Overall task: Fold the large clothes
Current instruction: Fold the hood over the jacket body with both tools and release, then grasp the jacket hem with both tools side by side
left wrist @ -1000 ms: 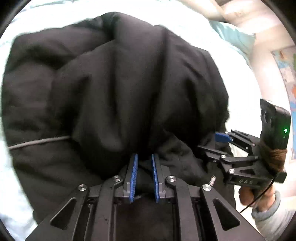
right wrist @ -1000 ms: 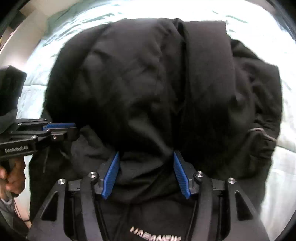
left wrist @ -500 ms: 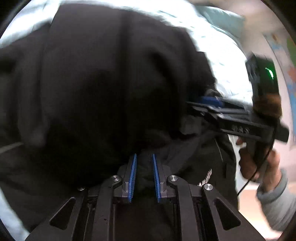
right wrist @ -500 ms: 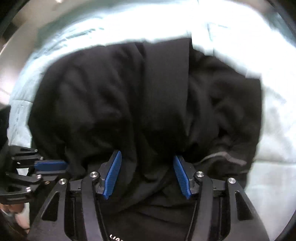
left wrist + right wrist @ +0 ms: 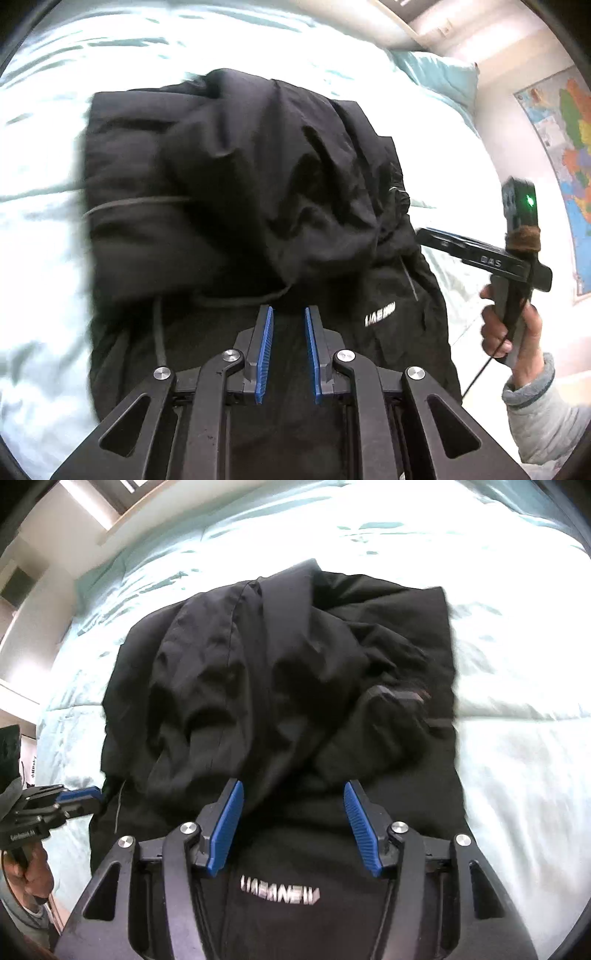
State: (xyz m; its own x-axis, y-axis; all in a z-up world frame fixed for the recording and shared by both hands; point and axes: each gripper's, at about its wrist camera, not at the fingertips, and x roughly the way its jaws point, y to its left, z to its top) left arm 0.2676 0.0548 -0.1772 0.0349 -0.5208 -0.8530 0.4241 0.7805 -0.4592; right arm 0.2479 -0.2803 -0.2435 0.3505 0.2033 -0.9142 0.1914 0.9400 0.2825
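A black jacket [image 5: 236, 206] lies bunched in a rough heap on the pale mint bedspread of a bed [image 5: 44, 258], its near part running toward the near edge of the bed and under both cameras; bare bedspread shows on its far side and to both sides. A thin grey drawcord [image 5: 136, 202] crosses its left side, and a white printed logo [image 5: 279, 884] sits on the near panel. The left hand-held gripper [image 5: 287, 332] hangs over that near panel with its blue pads drawn almost together; black cloth fills the narrow gap in view, and whether the pads pinch it cannot be told. The right hand-held gripper [image 5: 293, 808] has its jaws standing about half apart above the fabric near the logo, with the jacket visible between and beyond the pads and no clear pinch. A hand [image 5: 509, 328] in a grey fleece sleeve [image 5: 535, 417] grips its handle. A coloured map [image 5: 565, 155] hangs on the wall beyond the bed's right side.
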